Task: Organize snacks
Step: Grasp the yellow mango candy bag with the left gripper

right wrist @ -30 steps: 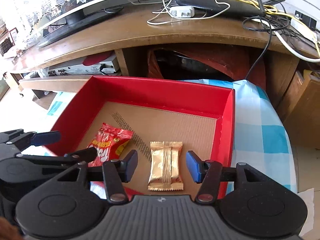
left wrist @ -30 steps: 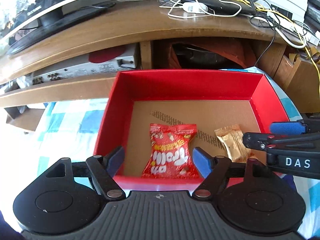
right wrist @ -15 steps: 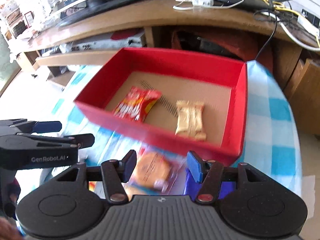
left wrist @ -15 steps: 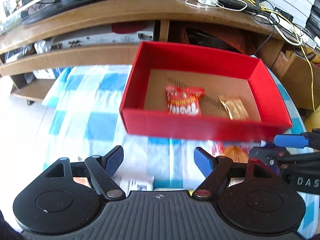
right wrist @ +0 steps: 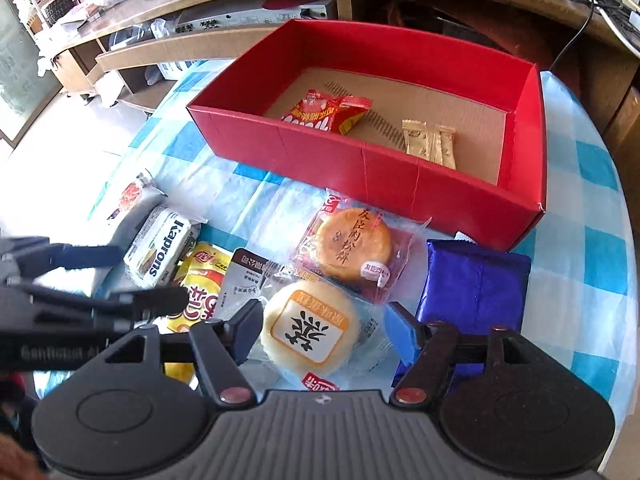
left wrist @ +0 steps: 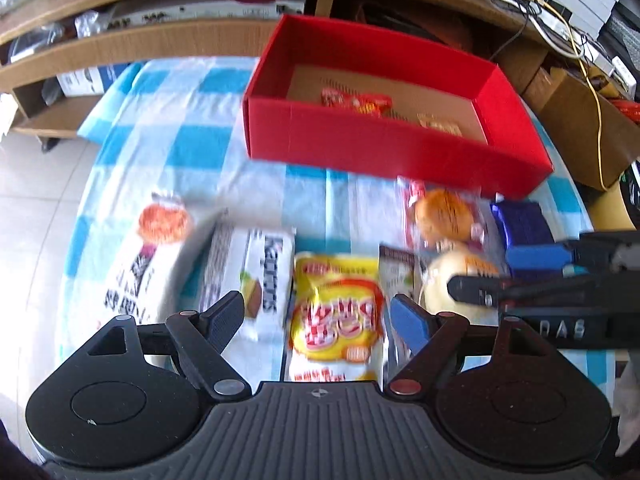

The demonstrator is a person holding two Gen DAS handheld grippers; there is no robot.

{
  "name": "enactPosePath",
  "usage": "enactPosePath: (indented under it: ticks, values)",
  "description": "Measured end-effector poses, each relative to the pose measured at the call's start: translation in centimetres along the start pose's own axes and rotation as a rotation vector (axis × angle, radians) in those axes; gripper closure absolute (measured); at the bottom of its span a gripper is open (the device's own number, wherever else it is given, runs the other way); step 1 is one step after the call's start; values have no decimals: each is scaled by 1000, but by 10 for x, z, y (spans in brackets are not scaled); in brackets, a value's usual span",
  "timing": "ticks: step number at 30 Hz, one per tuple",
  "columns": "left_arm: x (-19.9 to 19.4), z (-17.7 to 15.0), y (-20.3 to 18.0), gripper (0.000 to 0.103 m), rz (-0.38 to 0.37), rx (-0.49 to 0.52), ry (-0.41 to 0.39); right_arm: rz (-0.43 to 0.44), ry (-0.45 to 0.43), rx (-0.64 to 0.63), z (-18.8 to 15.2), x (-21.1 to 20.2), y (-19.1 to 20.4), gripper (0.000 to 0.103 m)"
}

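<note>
Jaws of both grippers are opening, empty: right gripper (right wrist: 324, 330) straddles the soft white pastry (right wrist: 310, 326); grip its wrapper edges lightly; left gripper (left wrist: 318, 314) over the yellow packet (left wrist: 338, 312)

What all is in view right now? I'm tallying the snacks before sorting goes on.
red box: 1, red with brown floor, far side of the table
red snack packet: 1, red, in the box, left
gold wafer packet: 1, gold, in the box, right
brown pastry: 1, clear wrapper, before the box
pale pastry: 1, cream, between the right gripper's fingers
blue packet: 1, blue foil, right
yellow bag: 1, yellow, between the left gripper's fingers
Kaprons pack: 1, white, left
white bag: 1, white, far left
checked cloth: 1, blue and white, covers the table
left gripper: 1, black, jaws opening, empty
right gripper: 1, black, jaws opening, empty
</note>
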State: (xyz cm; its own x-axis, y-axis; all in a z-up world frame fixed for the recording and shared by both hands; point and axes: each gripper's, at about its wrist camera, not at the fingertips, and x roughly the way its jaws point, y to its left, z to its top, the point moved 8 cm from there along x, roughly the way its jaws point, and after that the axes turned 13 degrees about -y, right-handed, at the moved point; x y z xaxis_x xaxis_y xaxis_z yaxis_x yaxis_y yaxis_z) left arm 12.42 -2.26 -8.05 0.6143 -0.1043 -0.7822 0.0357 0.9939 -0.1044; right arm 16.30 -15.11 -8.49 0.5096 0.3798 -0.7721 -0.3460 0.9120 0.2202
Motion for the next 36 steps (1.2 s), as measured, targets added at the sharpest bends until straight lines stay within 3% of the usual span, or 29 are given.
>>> enactPosePath:
  ticks: [4, 9, 13, 16, 22, 32, 36]
  values:
    - [2, -9, 3, 18, 2, -7, 26, 2, 25, 11, -6, 8, 2, 15]
    - [5, -14, 12, 18, 4, -58, 58, 4, 42, 22, -9, 20, -1, 0]
    - [3, -15, 13, 17, -1, -54, 60, 9, 57, 32, -12, 20, -6, 0]
    - [5, -17, 13, 17, -4, -54, 72, 12, 120, 42, -25, 30, -7, 0]
    - [13, -28, 9, 16, -17, -37, 115, -2, 74, 15, -25, 28, -3, 0]
    - [18, -36, 0, 10, -12, 10, 124, -13, 11, 8, -25, -14, -15, 25]
    - [27, -39, -8, 6, 23, 80, 104, -16, 20, -17, -38, -26, -13, 26]
